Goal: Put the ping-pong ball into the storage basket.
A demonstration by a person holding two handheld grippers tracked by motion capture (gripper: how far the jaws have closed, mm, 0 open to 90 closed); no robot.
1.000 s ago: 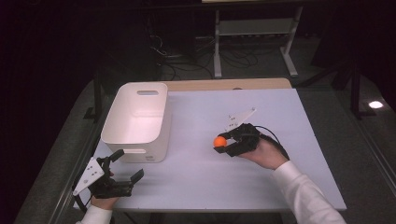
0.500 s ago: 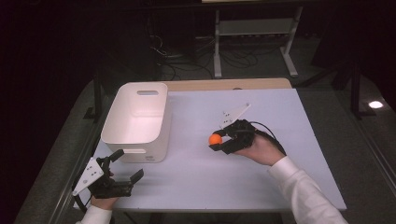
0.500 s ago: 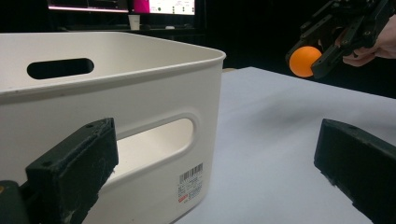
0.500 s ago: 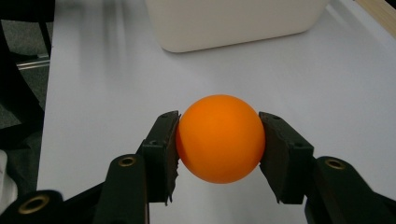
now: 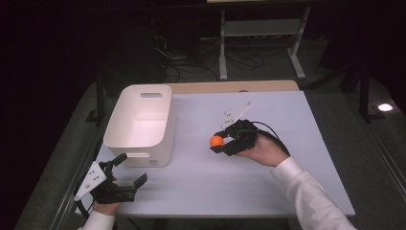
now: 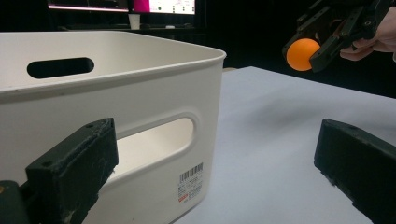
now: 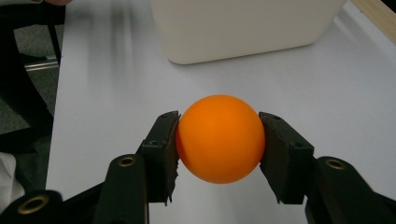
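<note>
Right tongs point(image 7: 218, 140) clamped on a smooth round orange ball point(image 7: 219, 138) held above the matte pale surface point(image 5: 268, 115), left tongs point(image 5: 128, 170) spread wide beside the glossy white rounded plastic bin point(image 5: 139, 125) with slot handles

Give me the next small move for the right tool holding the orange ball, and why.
Probably carry the ball on toward the white bin and over its rim. The right tool is shut on the orange ball, held above the table short of the bin's open top. The left tool sits open near the bin's front wall, out of the path.
</note>
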